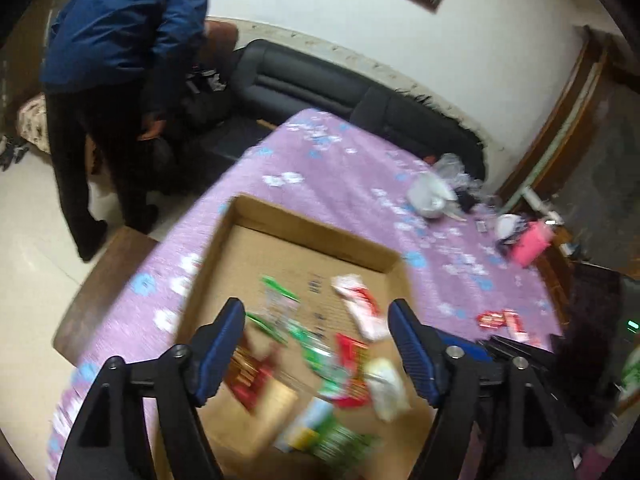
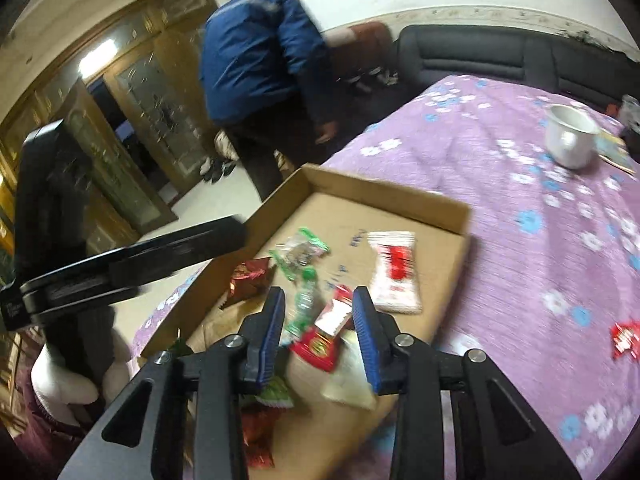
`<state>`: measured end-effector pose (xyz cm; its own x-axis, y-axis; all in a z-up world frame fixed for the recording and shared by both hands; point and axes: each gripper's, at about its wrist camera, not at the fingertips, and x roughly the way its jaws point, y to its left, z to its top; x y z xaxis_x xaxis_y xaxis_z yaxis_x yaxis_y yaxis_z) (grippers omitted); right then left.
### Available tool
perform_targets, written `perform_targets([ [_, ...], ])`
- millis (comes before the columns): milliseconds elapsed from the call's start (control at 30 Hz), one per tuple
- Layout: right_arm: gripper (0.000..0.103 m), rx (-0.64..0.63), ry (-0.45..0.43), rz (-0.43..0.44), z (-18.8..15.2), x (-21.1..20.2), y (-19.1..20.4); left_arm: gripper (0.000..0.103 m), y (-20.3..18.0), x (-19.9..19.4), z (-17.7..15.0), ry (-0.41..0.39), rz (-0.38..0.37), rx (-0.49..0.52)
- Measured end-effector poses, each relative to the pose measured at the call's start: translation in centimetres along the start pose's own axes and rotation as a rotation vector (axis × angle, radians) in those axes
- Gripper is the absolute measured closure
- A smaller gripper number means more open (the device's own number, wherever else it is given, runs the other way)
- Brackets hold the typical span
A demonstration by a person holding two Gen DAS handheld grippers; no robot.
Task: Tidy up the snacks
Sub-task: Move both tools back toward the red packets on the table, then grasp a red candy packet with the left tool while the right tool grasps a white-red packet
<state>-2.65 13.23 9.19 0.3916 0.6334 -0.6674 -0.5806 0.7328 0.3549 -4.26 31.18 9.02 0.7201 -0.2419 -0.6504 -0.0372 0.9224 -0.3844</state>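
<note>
A shallow cardboard box [image 1: 280,224] lies on the purple flowered tablecloth [image 1: 340,168] with several snack packets in it: a white-and-red one [image 1: 360,308], green ones [image 1: 280,300] and a red one [image 1: 248,380]. My left gripper [image 1: 316,308] hovers over the box, open wide with nothing between its fingers. My right gripper [image 2: 319,294] is also over the box [image 2: 360,188], jaws partly apart. A red-and-white packet [image 2: 332,316] shows in the gap, with space on both sides of it. Another red packet [image 2: 626,338] lies on the cloth outside the box.
A person in a blue jacket [image 2: 256,52] bends over by the black sofa [image 1: 320,92] beyond the table. A white mug [image 2: 570,140], crumpled plastic bags [image 1: 436,192] and a pink object [image 1: 530,246] sit at the far right of the table.
</note>
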Motion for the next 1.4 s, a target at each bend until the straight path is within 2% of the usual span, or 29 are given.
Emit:
perform_targets([
  [167,0.069,0.062,-0.052,-0.038,-2.1,-4.9,-4.0,0.022,-4.3,-1.5,-1.9,0.015,-0.077,0.016],
  [300,0.069,0.137,-0.102,-0.104,-4.7,-10.3,-8.8,0.022,-8.7,-1.5,-3.5,0.052,-0.135,0.058],
  [500,0.068,0.306,-0.208,-0.323,-8.6,-19.8,-18.8,0.021,-13.9,0.0,-5.1,0.107,-0.194,0.133],
  [567,0.064,0.372,-0.242,-0.402,-9.9,-22.8,-22.3,0.021,-15.1,1.2,-5.4,0.129,-0.198,0.152],
  [667,0.062,0.449,-0.261,-0.457,-10.8,-24.5,-26.0,0.021,-16.7,3.2,-5.7,0.169,-0.2,0.173],
  [833,0.062,0.493,-0.237,-0.426,-10.9,-23.5,-28.9,0.021,-20.1,6.8,-6.3,0.212,-0.191,0.244],
  [967,0.062,0.468,-0.153,-0.369,-9.2,-19.3,-28.3,0.021,-21.7,9.0,-6.6,0.242,-0.168,0.302],
  [1067,0.062,0.432,-0.086,-0.413,-7.7,-16.0,-28.4,0.021,-23.1,10.6,-6.8,0.247,-0.145,0.384],
  [1167,0.062,0.422,-0.057,-0.446,-7.4,-14.3,-28.7,0.021,-24.3,11.9,-6.6,0.237,-0.121,0.479],
  [1300,0.062,0.419,-0.046,-0.433,-7.7,-13.4,-29.2,0.021,-26.1,15.2,-6.1,0.222,-0.066,0.64],
  [1400,0.062,0.373,-0.045,-0.457,-7.6,-13.1,-29.0,0.021,-26.8,18.3,-6.0,0.254,-0.045,0.687],
])
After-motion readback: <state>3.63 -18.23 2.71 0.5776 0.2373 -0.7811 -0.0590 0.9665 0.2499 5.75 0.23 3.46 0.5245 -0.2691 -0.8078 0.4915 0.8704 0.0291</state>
